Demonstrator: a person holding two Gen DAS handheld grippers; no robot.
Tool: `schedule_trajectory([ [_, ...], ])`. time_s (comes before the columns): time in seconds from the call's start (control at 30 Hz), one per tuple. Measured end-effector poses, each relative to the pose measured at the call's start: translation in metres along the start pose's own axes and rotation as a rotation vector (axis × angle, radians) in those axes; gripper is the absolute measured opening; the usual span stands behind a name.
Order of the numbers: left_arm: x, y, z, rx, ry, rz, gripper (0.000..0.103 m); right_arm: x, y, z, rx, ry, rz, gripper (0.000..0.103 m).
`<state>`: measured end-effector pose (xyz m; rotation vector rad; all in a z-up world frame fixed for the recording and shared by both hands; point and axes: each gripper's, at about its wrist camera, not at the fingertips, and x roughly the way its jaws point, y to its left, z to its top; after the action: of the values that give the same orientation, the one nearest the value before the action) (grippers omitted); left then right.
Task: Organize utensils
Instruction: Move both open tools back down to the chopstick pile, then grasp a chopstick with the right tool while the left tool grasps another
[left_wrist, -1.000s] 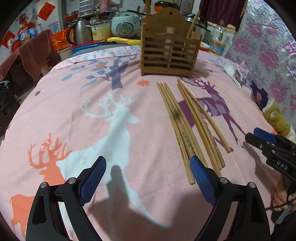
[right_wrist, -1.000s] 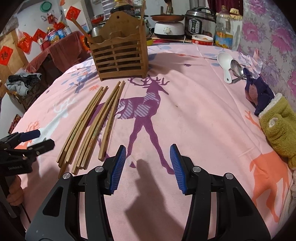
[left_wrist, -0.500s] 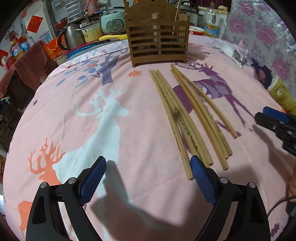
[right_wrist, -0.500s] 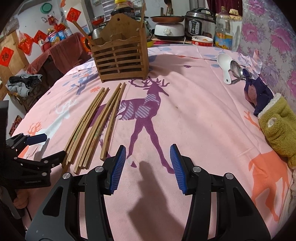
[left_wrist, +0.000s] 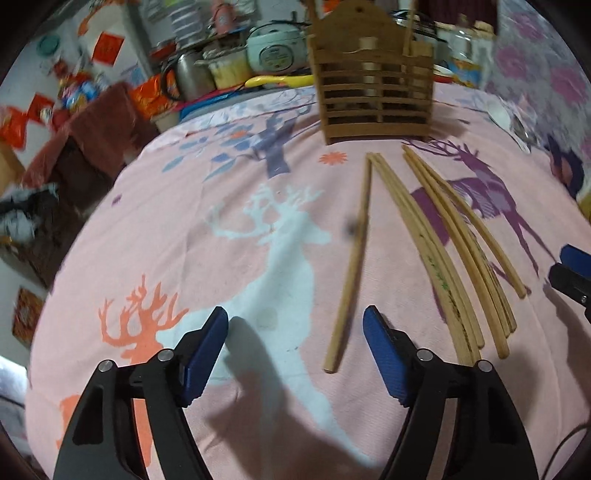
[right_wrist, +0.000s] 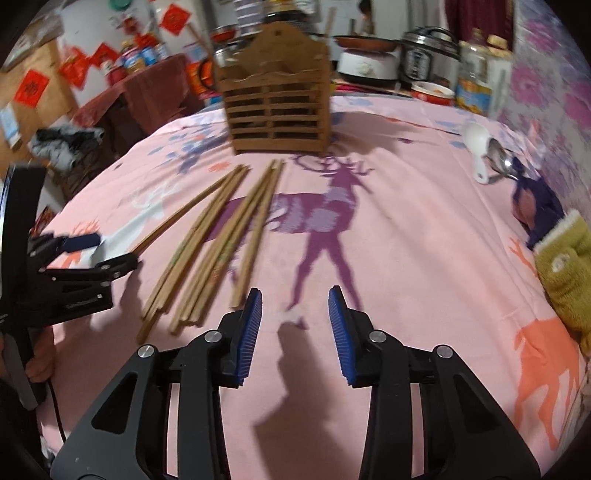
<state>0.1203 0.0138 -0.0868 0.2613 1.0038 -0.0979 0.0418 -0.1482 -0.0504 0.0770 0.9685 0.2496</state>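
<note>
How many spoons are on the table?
2. A white spoon and a metal spoon lie touching at the table's far right, beside a dark blue cloth. More could be hidden inside the wooden holder.

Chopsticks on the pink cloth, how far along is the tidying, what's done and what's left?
Little looks done: the wooden holder shows only a stick or two at its edge. The chopsticks lie loose on the cloth, one chopstick apart from the bundle. In hand: nothing yet; the left gripper is closing near that single stick's end, and the right gripper is closing over bare cloth. Left: chopsticks, plus the spoons at the far side.
</note>
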Motion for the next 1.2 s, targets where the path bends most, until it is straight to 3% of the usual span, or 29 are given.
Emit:
schedule_trajectory([
  [0.17, -0.001, -0.004, -0.003, 0.008, -0.005, 0.003, 0.072, 0.007, 0.017, -0.002, -0.066, 0.035, 0.061, 0.037],
  [0.43, -0.002, -0.01, -0.003, 0.037, -0.018, 0.031, 0.071, 0.026, 0.031, 0.002, -0.111, 0.089, 0.037, 0.037],
  [0.7, -0.003, -0.015, -0.003, 0.053, -0.024, 0.03, 0.067, 0.029, 0.021, 0.006, -0.063, 0.08, 0.029, 0.018],
  [0.9, -0.002, -0.015, -0.003, 0.056, -0.022, 0.012, 0.062, 0.031, 0.014, 0.008, -0.031, 0.081, 0.03, 0.012],
  [1.03, -0.003, -0.018, -0.002, 0.069, -0.024, -0.021, 0.047, 0.031, 0.013, 0.008, -0.023, 0.079, 0.029, 0.011],
  [1.1, -0.004, -0.022, -0.003, 0.083, -0.024, -0.047, 0.029, 0.031, 0.012, 0.008, -0.019, 0.078, 0.027, 0.007],
  [1.2, -0.005, -0.029, -0.004, 0.109, -0.027, -0.065, 0.015, 0.031, 0.01, 0.008, -0.01, 0.077, 0.029, 0.006],
])
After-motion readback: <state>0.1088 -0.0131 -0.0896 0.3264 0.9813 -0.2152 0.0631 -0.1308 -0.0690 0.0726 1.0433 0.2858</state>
